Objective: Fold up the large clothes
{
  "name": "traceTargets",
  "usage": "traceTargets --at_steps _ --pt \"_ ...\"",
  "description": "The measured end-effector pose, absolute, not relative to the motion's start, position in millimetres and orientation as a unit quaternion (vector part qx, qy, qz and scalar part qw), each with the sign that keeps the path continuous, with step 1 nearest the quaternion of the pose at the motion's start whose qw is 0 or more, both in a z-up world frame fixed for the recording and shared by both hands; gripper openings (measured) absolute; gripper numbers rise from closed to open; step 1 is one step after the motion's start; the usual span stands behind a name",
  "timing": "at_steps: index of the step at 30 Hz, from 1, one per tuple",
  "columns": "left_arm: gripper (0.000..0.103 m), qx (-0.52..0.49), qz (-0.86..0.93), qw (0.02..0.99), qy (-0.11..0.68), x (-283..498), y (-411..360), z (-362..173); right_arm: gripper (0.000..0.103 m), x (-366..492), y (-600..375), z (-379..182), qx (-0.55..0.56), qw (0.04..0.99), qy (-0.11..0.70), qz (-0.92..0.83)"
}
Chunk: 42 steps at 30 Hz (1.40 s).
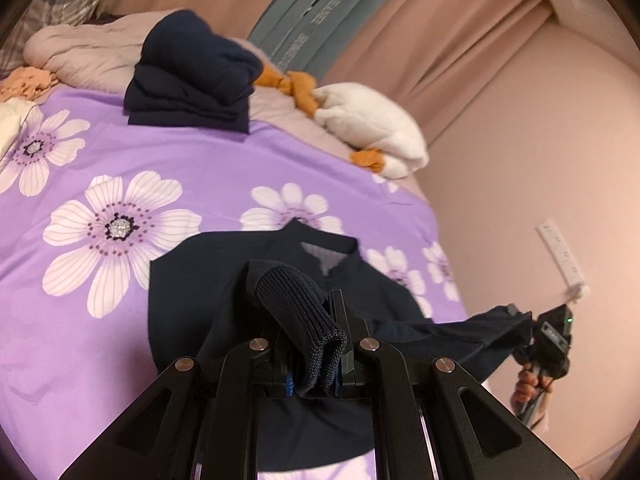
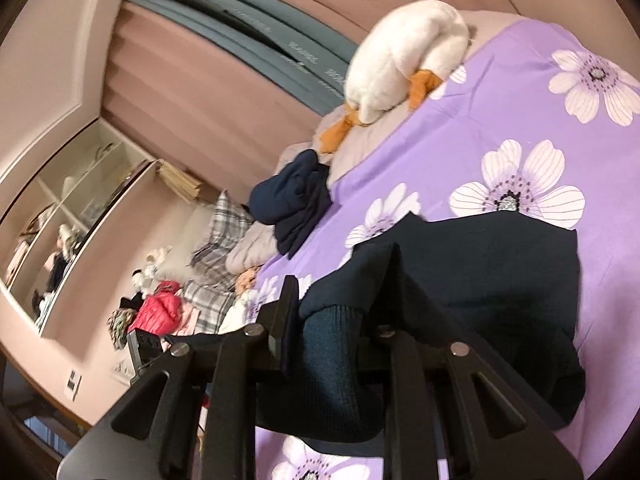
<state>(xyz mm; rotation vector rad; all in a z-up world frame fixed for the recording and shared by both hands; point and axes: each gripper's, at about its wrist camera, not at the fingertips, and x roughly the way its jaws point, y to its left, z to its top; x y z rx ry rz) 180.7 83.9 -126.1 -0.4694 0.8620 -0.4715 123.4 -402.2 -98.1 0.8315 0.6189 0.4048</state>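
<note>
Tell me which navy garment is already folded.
The navy stack by the beige duvet; the other navy sweater lies spread, cuffs held in both jaws.

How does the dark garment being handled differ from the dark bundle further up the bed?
The navy sweater lies spread partly flat on the flowered purple sheet, collar showing; the navy bundle is already folded into a thick stack. The sweater has ribbed cuffs clamped in the left gripper and right gripper; nothing touches the bundle. The sweater is near the cameras; the bundle sits by the rumpled duvet. Both are dark navy.
</note>
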Motion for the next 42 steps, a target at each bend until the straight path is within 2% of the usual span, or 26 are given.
traceTargets --at_steps 22,42 --pt "0.008 -0.207 -0.162 0.836 0.481 254.1 63.9 -193.3 0.023 192.7 -421.6 -162.2 0.422 0.823 0.361 0.117" --pt "0.009 -0.163 -0.137 0.842 0.495 279.0 52.3 -214.3 0.023 220.0 -422.0 -187.4 0.418 0.817 0.387 0.095"
